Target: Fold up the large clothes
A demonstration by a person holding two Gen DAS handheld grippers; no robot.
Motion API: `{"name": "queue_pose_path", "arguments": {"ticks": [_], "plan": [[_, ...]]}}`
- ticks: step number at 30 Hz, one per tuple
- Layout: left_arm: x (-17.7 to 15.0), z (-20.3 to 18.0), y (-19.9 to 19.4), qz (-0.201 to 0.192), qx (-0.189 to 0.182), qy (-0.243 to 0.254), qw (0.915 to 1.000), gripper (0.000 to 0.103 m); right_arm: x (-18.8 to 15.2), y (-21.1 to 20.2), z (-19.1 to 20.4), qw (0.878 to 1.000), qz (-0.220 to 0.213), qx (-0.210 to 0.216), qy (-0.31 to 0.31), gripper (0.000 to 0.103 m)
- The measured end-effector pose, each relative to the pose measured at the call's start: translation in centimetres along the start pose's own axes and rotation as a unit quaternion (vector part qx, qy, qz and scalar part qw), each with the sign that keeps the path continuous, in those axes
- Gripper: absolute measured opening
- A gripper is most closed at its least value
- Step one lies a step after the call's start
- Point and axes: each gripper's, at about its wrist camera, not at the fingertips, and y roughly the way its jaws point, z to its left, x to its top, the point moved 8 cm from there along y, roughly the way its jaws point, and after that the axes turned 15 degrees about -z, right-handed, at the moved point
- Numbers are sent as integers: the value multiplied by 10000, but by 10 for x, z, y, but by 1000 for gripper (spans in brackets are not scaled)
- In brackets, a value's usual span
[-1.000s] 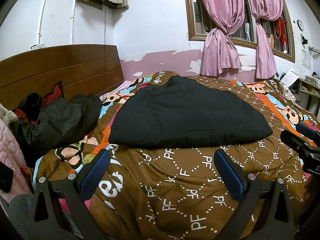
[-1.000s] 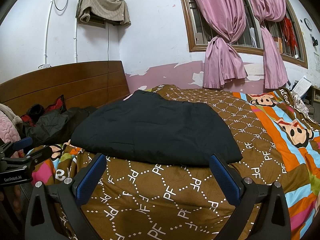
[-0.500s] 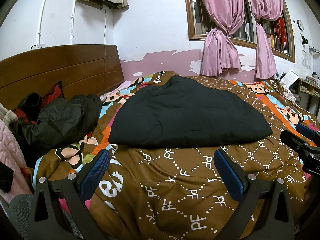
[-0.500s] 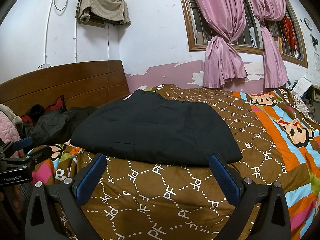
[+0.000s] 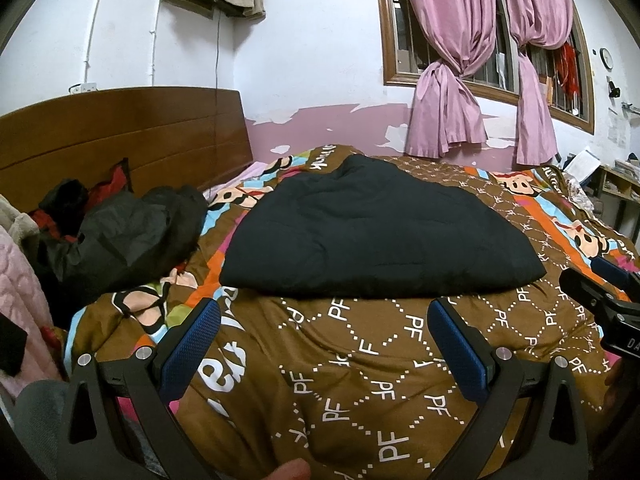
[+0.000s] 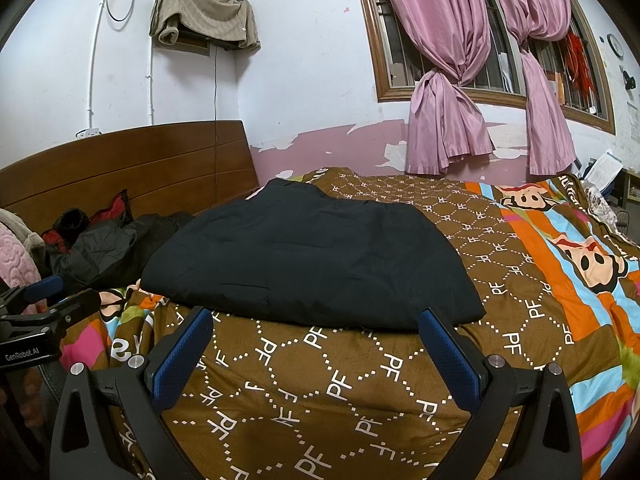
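A large black padded garment (image 5: 372, 232) (image 6: 312, 264) lies folded flat on the bed, its near edge facing me. My left gripper (image 5: 324, 320) is open just short of that near edge, nothing between its blue pads. My right gripper (image 6: 316, 330) is open too, hovering before the garment's near edge and holding nothing. Each gripper shows at the edge of the other's view: the right one (image 5: 604, 292) at the far right of the left wrist view, the left one (image 6: 44, 304) at the far left of the right wrist view.
A brown patterned blanket (image 5: 360, 360) with cartoon faces covers the bed. A crumpled dark jacket (image 5: 120, 240) and pink clothes (image 5: 20, 292) are heaped by the wooden headboard (image 5: 120, 140). Pink curtains (image 6: 448, 120) hang at the window behind. A fingertip (image 5: 288, 470) shows at the bottom edge.
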Motion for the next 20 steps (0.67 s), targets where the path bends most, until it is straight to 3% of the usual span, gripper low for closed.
{"name": "queue_pose_path", "arguments": {"ticks": [20], "plan": [[-5,12,7,120,-49,-52,9999,101,-2,0,3,10000,48,-10,20,103]]}}
